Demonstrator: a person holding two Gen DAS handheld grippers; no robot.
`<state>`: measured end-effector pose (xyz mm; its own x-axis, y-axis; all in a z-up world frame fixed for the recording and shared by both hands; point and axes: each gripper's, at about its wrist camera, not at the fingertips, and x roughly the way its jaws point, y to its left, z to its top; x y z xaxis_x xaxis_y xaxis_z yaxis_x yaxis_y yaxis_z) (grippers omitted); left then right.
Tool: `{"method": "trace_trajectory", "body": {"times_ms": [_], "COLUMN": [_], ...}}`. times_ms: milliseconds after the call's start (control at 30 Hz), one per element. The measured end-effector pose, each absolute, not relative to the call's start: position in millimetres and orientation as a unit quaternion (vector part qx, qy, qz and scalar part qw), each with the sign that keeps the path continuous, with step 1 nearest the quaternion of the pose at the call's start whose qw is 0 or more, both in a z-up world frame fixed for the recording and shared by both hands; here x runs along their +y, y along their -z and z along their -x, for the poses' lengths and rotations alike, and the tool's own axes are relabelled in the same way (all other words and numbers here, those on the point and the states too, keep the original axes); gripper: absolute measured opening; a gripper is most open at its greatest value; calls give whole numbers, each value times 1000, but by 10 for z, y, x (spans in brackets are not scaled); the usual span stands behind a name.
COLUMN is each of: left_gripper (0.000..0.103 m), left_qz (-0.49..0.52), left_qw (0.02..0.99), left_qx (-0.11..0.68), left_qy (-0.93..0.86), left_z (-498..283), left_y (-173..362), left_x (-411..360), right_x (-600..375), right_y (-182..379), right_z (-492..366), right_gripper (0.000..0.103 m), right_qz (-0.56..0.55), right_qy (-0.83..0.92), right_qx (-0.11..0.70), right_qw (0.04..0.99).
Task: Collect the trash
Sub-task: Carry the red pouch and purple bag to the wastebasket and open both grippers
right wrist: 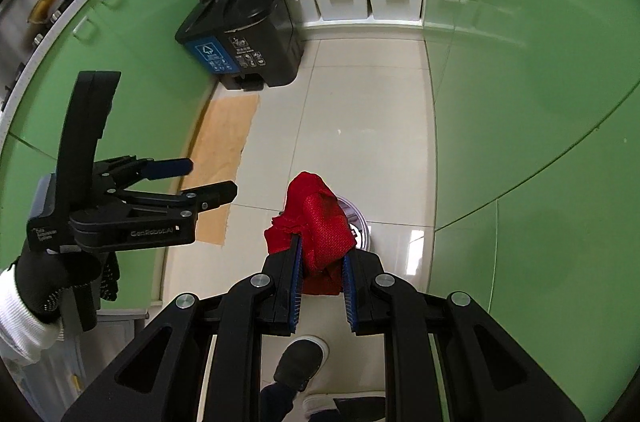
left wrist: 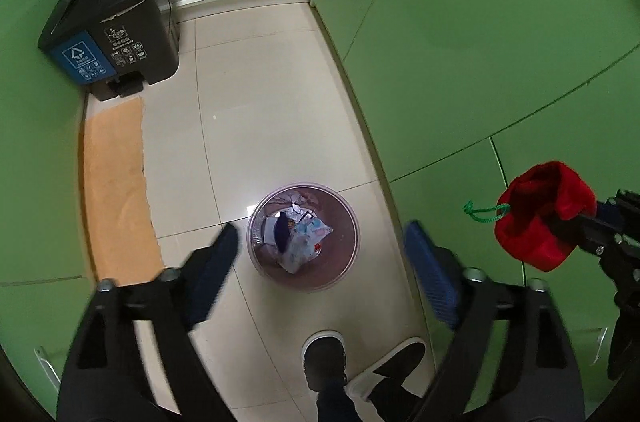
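A kitchen aisle between green cabinets, seen from above. The right gripper [right wrist: 320, 286] is clamped on a red drawstring pouch [right wrist: 320, 226], held in the air above the tiled floor. A round translucent wastebasket [left wrist: 304, 236], already holding crumpled paper and plastic, stands on the floor below, ahead and to the left of the pouch. The left gripper [left wrist: 320, 262] hangs directly over the basket, fingers spread wide and empty. The right gripper likely needs to shift left before letting go.
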<state>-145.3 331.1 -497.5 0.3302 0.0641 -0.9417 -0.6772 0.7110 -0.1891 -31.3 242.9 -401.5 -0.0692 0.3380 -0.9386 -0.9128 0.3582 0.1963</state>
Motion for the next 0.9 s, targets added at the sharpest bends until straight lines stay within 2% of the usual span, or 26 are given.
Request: {"method": "trace_trajectory", "body": {"times_ms": [67, 733, 800, 833, 900], "left_gripper": [100, 100, 100, 100, 100], "left_qz": [294, 313, 316, 318, 319], "left_qw": [759, 743, 741, 741, 739], "left_qx": [525, 505, 502, 502, 501], "left_qy": [-248, -308, -313, -314, -317], "left_z": [1471, 2190, 2261, 2274, 2319], "left_y": [4956, 4755, 4761, 4764, 4765], "left_x": [3342, 3681, 3696, 3705, 3707], "right_x": [2442, 2892, 2925, 2927, 2931], "right_y": [4035, 4340, 4358, 4361, 4353], "right_z": [335, 697, 729, 727, 735], "right_gripper": [17, 18, 22, 28, 59], "right_qz": [269, 292, 296, 296, 294], "right_qy": [-501, -533, -534, -535, -534], "right_qx": [536, 534, 530, 530, 526], "right_qw": [624, 587, 588, 588, 593]}}
